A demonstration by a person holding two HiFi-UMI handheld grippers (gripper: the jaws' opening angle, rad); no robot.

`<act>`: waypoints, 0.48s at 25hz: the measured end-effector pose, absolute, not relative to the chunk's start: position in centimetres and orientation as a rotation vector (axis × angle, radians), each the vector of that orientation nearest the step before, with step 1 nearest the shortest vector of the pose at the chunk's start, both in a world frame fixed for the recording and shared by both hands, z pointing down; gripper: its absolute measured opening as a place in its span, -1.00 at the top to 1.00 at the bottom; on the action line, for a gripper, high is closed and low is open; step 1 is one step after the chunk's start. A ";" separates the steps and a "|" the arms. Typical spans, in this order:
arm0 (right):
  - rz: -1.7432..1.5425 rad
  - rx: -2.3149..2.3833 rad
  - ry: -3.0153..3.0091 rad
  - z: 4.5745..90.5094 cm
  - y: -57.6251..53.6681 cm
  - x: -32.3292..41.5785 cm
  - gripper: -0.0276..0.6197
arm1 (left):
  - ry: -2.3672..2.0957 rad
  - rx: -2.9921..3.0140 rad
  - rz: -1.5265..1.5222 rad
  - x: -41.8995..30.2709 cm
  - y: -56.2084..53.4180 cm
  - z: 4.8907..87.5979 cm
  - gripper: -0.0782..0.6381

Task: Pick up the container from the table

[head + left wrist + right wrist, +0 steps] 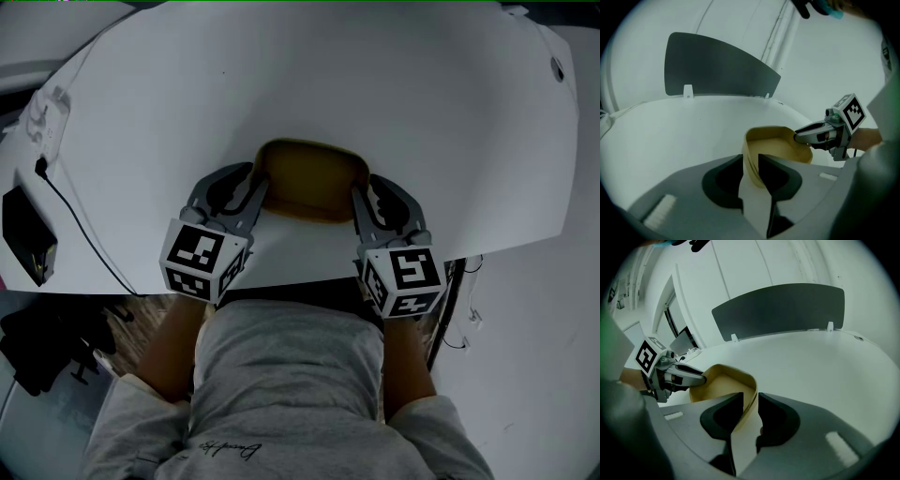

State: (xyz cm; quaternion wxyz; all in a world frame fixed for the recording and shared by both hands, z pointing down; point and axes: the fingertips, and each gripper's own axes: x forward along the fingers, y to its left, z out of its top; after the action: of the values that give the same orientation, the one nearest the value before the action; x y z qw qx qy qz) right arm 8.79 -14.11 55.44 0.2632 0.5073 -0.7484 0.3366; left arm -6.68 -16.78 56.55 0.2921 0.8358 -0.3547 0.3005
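Container: a shallow tan tray with rounded corners. It appears to rest on the white table, close to the table's near edge and directly ahead of the person.
Long axis: runs from side to side in the head view, so one short end faces each tool.
Left tool: at the container's left end, angled down and forward. The end wall stands upright in the narrow slot between its jaws and fills the slot at the tips, so this tool is read as clamped on the wall.
Right tool: at the container's right end, mirrored to the left one. The wall passes between its jaws and hugs the inner one. A pale strip of table shows between the wall and the outer jaw, so the jaws stand slightly apart with the wall between them and are not pinching it.
Nearer hand: neither, since both tools reach the container equally from opposite ends.
Governing relation: each wall already lies in line with its jaw slot, so no sideways approach remains.
Judgement: a level lift would seem to need the right tool to close on its wall first. A lift by the left end alone would probably tip the container.
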 end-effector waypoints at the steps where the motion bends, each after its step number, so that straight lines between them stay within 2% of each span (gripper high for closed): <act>1: 0.913 1.371 -2.023 55.5 -14.1 8.8 0.56 | -0.943 2.227 0.801 -6.6 -16.8 56.6 0.49; 12: 0.957 1.370 -2.000 55.9 -14.2 8.6 0.64 | -0.943 2.206 0.794 -6.3 -16.9 56.8 0.63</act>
State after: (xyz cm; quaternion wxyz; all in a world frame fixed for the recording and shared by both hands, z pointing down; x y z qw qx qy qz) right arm 8.64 -14.24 55.92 0.2645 0.5069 -0.7400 0.3542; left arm -6.30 -16.90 56.76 0.3024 0.8321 -0.3555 0.2995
